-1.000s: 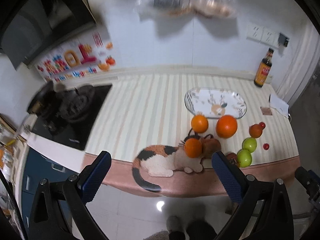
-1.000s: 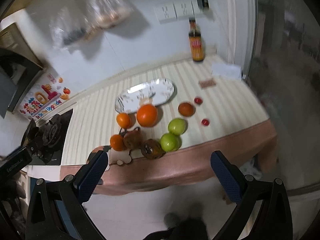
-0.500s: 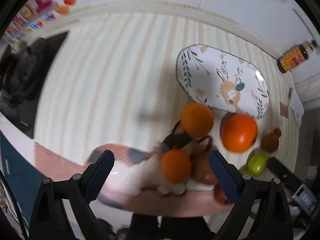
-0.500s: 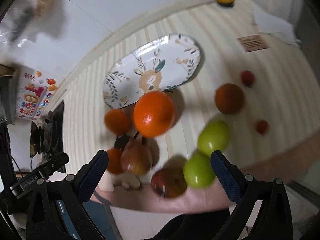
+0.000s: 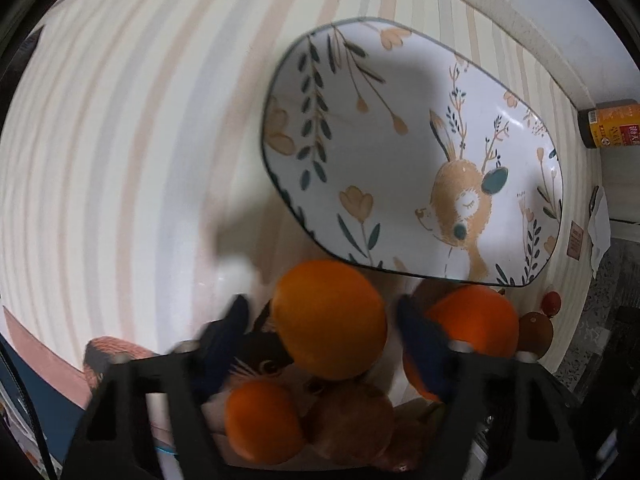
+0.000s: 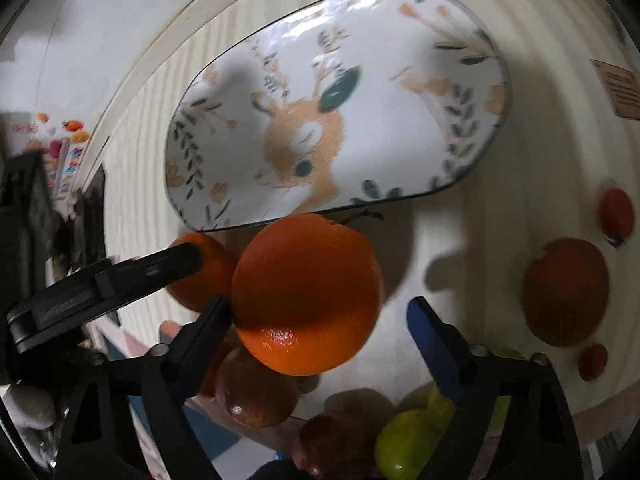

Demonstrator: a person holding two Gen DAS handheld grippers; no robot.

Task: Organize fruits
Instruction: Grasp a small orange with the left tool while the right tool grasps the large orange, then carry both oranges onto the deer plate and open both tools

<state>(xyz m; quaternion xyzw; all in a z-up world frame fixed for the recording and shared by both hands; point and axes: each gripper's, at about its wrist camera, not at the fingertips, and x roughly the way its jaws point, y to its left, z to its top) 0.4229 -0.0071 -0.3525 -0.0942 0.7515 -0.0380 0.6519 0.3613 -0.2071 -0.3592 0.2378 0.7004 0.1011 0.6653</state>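
The left gripper [image 5: 324,316] pointed steeply down over a small orange [image 5: 330,318] near the front edge of the striped worktop [image 5: 120,140]. Its blue fingers [image 5: 230,328] had just been closing and stood on either side of the fruit, a gap still visible on each side (no grip yet).

The right gripper [image 6: 320,312] hung over the large orange [image 6: 306,294], which lay just in front of the deer-patterned plate [image 6: 472,160]. Its fingers [image 6: 430,332] had also just been closing; the left one sat against the orange, or very near it, while the right one stood clear, so nothing was held.

The plate sat bare toward the back edge. Beside the front edge lay another small orange [image 5: 262,422], a brown fruit [image 6: 256,390] and green apples [image 6: 404,440]. Toward the right edge were a darker round fruit [image 6: 564,290] and two cherry tomatoes [image 6: 616,210].
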